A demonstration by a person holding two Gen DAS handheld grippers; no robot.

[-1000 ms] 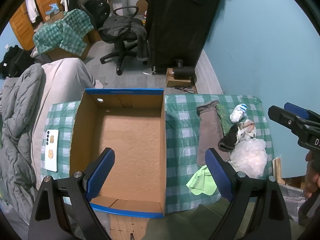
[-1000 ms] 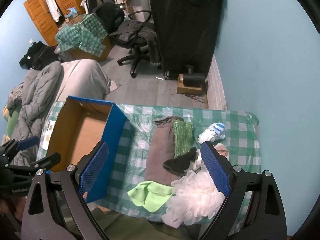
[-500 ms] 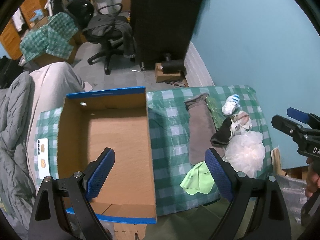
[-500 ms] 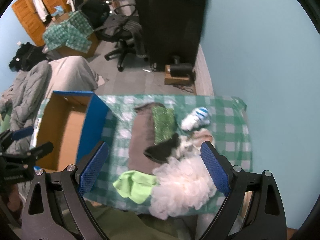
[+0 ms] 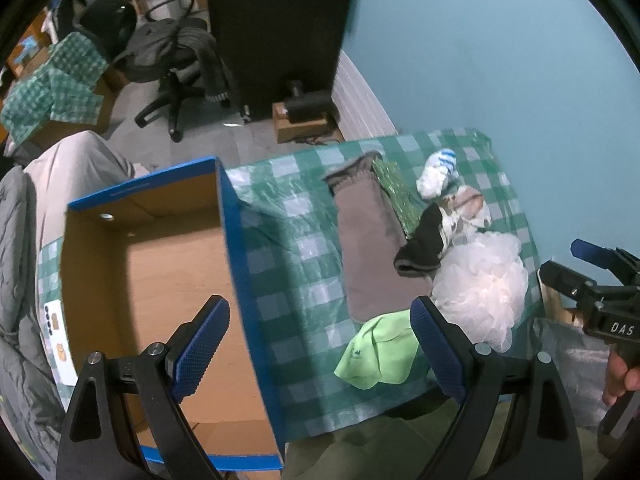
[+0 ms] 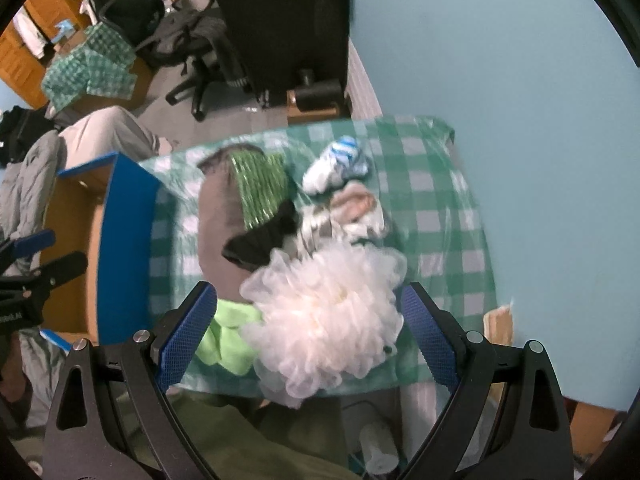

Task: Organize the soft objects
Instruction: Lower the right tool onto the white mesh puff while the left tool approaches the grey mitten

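A pile of soft things lies on the green checked tablecloth (image 5: 288,248): a white bath pouf (image 6: 328,316), a lime cloth (image 5: 380,352), a grey cloth (image 5: 372,240), a green sparkly cloth (image 6: 260,188), a black sock (image 6: 264,240) and a blue-white sock (image 6: 340,160). An open cardboard box with blue rim (image 5: 160,280) stands at the left. My left gripper (image 5: 320,344) is open and empty over the box's right wall. My right gripper (image 6: 304,332) is open, jaws either side of the pouf and above it.
A white phone (image 5: 60,340) lies left of the box. A grey duvet (image 5: 16,280) covers the bed at far left. Beyond the table are an office chair (image 5: 176,64), a black cabinet (image 5: 276,28) and the teal wall (image 5: 500,60).
Both grippers have moved right and nearer the table. The box has slid left in the left view; the pouf now sits between the right gripper's jaws and looks larger.
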